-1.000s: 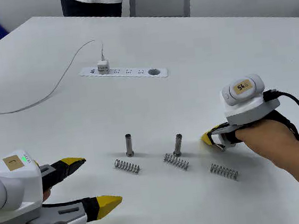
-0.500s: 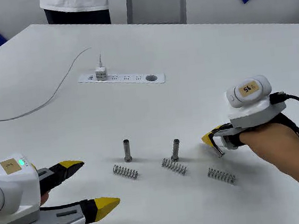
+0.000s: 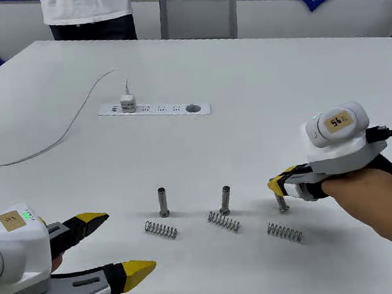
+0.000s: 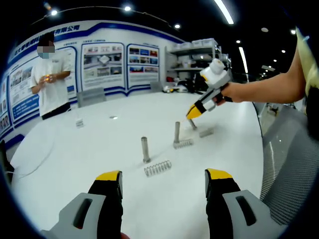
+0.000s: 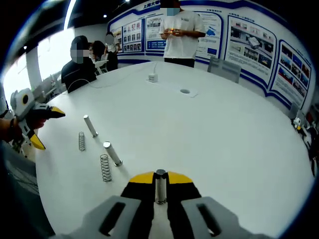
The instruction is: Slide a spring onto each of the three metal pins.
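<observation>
Two metal pins stand upright on the white table, a left pin (image 3: 162,201) and a middle pin (image 3: 225,199). My right gripper (image 3: 276,185) is shut on a third pin (image 3: 282,203), held near upright with its foot at the table; the same pin (image 5: 159,186) shows between the shut jaws in the right gripper view. Three springs lie flat, one in front of each pin: left spring (image 3: 160,229), middle spring (image 3: 223,221), right spring (image 3: 285,232). My left gripper (image 3: 118,243) hovers open at the near left, short of the left spring (image 4: 157,168), with nothing between its jaws.
A white power strip (image 3: 153,110) with a plugged charger (image 3: 127,101) and a cable (image 3: 55,137) lies further back on the table. A person (image 3: 87,11) stands at the far edge beside a chair (image 3: 198,10). Seated people (image 5: 79,67) are off to one side.
The head camera has tilted, shifting the whole picture. The right gripper keeps hold of the pin, which now stands straighter with its foot lower. The left gripper has barely moved.
</observation>
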`<action>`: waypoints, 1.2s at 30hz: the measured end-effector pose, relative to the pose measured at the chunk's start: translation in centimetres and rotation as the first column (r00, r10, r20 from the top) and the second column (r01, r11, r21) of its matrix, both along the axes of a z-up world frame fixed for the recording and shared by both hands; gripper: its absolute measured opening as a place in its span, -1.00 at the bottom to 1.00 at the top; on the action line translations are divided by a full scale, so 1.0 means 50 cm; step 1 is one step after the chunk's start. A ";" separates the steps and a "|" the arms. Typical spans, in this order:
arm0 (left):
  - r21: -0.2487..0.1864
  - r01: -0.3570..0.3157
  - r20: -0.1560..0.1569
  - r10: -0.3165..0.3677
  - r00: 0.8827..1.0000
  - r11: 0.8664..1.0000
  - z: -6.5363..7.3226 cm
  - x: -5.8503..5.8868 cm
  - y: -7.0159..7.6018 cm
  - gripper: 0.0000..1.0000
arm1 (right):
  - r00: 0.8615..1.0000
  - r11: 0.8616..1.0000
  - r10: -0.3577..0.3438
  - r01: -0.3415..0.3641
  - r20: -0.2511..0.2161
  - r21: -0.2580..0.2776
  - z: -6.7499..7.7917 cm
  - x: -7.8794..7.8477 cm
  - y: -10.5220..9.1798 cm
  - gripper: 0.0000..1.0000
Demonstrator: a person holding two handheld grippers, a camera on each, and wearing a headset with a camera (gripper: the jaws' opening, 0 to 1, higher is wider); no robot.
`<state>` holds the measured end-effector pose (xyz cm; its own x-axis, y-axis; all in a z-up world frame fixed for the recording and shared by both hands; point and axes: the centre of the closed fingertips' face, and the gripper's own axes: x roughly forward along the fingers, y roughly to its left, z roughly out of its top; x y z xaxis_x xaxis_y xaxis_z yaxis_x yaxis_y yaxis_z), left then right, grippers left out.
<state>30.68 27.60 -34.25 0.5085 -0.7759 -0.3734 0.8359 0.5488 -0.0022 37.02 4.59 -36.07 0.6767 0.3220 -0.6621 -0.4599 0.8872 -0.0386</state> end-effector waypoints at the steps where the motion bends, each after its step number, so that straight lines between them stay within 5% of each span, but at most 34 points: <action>1: 0.001 0.001 0.001 -0.001 1.000 1.000 0.001 0.000 -0.001 0.37 | 1.000 1.000 -0.001 0.001 0.001 0.000 0.001 -0.001 0.000 -0.82; 36: 0.003 0.013 0.028 -0.013 1.000 1.000 0.021 -0.002 -0.011 0.36 | 1.000 1.000 -0.003 0.003 0.022 0.031 0.011 -0.041 -0.015 -0.81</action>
<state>30.59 27.03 -33.21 0.5086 -0.7816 -0.3611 0.8427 0.5379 0.0227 34.97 3.86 -35.53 0.6923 0.3399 -0.6366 -0.4565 0.8895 -0.0215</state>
